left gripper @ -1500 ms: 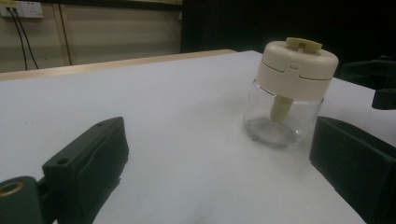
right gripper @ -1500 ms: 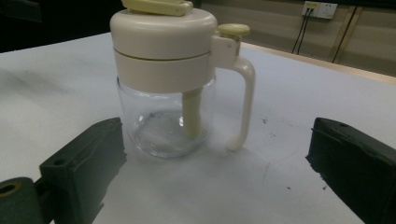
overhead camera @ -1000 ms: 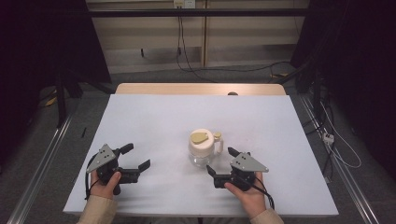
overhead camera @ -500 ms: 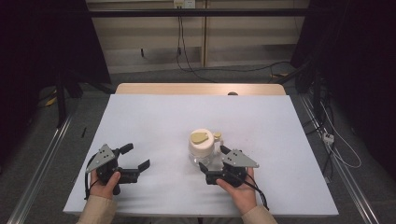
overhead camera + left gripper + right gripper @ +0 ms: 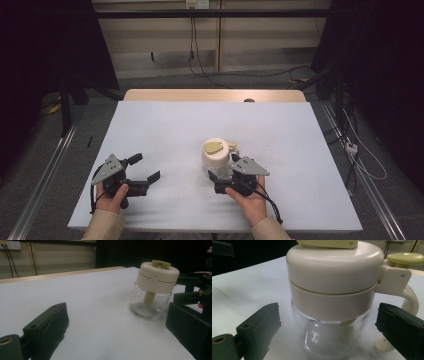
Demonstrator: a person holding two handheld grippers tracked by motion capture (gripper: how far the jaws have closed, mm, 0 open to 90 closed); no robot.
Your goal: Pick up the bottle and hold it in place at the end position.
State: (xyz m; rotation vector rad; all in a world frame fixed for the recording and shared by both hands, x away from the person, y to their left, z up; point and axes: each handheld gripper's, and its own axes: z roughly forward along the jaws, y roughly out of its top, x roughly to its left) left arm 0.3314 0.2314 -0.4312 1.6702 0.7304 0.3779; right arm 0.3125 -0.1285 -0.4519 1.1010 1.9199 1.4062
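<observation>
Right gripper view — jaws apart, flanking glass jar (image 5: pixel 332 312) — untouched.

Jar (image 5: pixel 329 340): clear, glossy glass body with bright reflections. Lid (image 5: pixel 334 272): smooth cream plastic with a soft sheen; its pale yellow-green knob (image 5: pixel 404 258) looks like smooth plastic too. Right gripper (image 5: pixel 329 325) and left gripper (image 5: pixel 117 327): jaws of matt black plastic, slightly rough. Tabletop (image 5: pixel 165 130): matt white covering; bare light wood at the far edge (image 5: pixel 215 95).
</observation>
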